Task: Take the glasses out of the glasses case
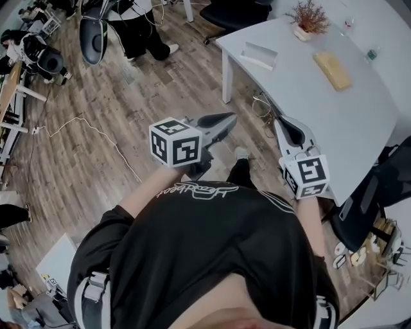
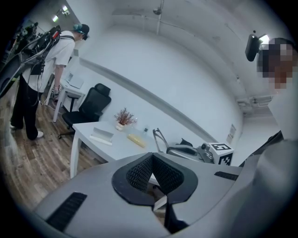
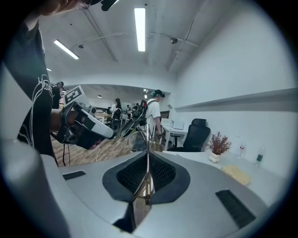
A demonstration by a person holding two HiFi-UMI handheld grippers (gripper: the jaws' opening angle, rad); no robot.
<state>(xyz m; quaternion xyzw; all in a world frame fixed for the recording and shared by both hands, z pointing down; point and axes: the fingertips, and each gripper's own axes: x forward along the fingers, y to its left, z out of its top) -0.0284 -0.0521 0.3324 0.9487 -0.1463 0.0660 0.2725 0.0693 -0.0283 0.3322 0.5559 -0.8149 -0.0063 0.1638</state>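
My right gripper point(image 3: 148, 186) is shut on the thin metal arm of the glasses point(image 3: 136, 139), which stand up between its jaws with a lens above the tips. The left gripper view shows those glasses point(image 2: 159, 138) held up in the air by the right gripper point(image 2: 173, 151). A flat tan glasses case point(image 1: 332, 69) lies on the white table point(image 1: 347, 122), well away from both grippers. My left gripper point(image 1: 221, 120) hangs over the floor left of the table, its jaws together with nothing between them. Both grippers are held at chest height.
A small dried plant in a pot point(image 1: 307, 18) and a pale flat box point(image 1: 260, 56) stand on the table near the case. Black office chairs point(image 1: 359, 212) sit at the table's edges. People stand far left by equipment point(image 1: 138, 26). Cables cross the wooden floor point(image 1: 83, 122).
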